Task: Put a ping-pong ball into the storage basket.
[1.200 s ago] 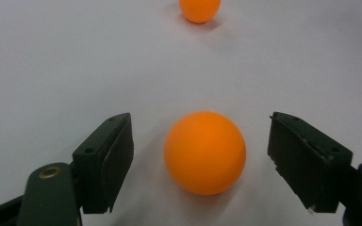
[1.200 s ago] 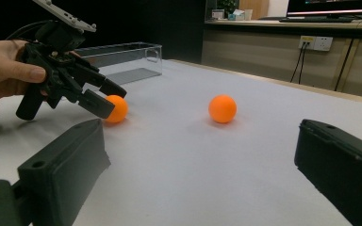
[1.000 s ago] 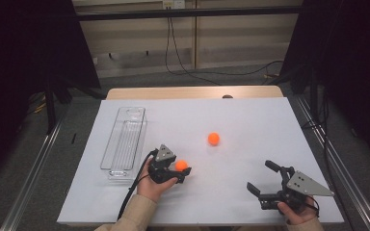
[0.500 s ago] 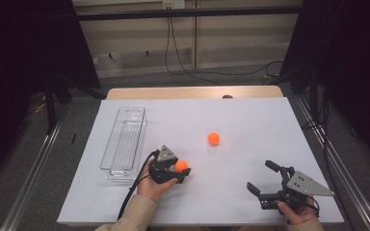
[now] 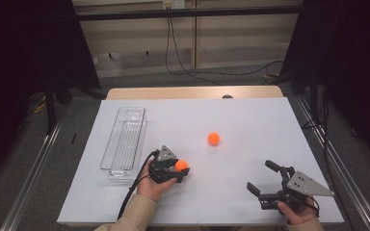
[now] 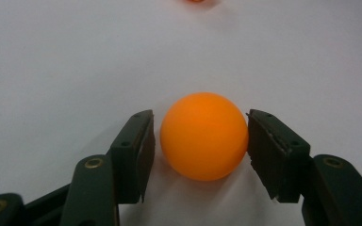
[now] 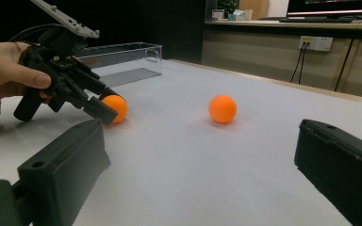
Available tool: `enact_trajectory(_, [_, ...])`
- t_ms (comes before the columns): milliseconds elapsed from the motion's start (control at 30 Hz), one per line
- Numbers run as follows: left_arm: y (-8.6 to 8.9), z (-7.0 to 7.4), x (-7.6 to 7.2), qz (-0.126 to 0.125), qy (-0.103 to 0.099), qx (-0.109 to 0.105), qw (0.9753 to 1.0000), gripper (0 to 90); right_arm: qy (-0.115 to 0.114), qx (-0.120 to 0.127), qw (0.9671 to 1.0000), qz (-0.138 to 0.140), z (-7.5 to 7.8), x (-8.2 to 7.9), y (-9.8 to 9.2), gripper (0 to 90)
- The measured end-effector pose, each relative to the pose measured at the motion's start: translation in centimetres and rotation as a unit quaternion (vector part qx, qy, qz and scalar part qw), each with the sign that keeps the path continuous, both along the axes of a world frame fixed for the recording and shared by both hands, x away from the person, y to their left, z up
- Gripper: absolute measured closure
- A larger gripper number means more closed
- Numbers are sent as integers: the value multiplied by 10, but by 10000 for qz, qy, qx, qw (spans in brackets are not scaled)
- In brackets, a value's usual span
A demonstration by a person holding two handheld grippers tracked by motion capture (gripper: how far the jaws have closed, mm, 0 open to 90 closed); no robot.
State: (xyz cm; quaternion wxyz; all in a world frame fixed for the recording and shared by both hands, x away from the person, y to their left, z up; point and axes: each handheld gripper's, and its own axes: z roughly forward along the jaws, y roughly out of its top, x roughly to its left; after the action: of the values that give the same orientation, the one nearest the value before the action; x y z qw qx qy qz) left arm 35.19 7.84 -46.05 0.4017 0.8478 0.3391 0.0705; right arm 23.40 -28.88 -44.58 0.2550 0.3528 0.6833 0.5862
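My left gripper [image 6: 201,141] brackets the small, smooth orange plastic ball [image 6: 203,135], jaws not yet closed; light and roll-prone, it wants gripping across its middle.

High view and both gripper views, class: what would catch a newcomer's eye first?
An orange ball sits between the jaws of the left gripper, near the front of the white table; small gaps show on both sides. A second ball lies alone mid-table. The right gripper rests wide open at the front right.
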Motion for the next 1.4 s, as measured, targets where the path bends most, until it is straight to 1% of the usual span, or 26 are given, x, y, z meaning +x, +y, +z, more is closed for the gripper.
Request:
enact_trajectory(67, [0, -1, 0, 13, 41, -9, 10000, 433, -1, -2, 10000, -2, 0, 0, 0, 20])
enact_trajectory(267, [0, -1, 0, 14, 48, -14, 10000, 450, -9, -5, 10000, 7, 0, 0, 0, 20])
enact_trajectory(400, [0, -1, 1, 13, 48, 21, 10000, 464, -8, 1, 10000, 4, 0, 0, 0, 20])
enact_trajectory(533, [-1, -2, 2, 39, 56, -33, 10000, 481, -11, -4, 10000, 9, 0, 0, 0, 20])
enact_trajectory(667, [-2, -2, 2, 52, 43, 2, 10000, 503, -26, 1, 10000, 15, 0, 0, 0, 21])
enact_trajectory(1167, [0, -1, 2, 58, 44, 3, 10000, 507, -16, 2, 10000, 20, 0, 0, 0, 20])
enact_trajectory(1300, [1, 1, 2, 31, 58, -35, 10000, 508, -12, 2, 10000, 28, 0, 0, 0, 21])
enact_trajectory(1333, [1, 1, 2, 57, 88, -71, 9999, 508, -19, 0, 10000, 29, 0, 0, 0, 21])
enact_trajectory(1400, [1, 2, 2, 80, 82, -97, 9999, 508, -13, 2, 10000, 30, 0, 0, 0, 21])
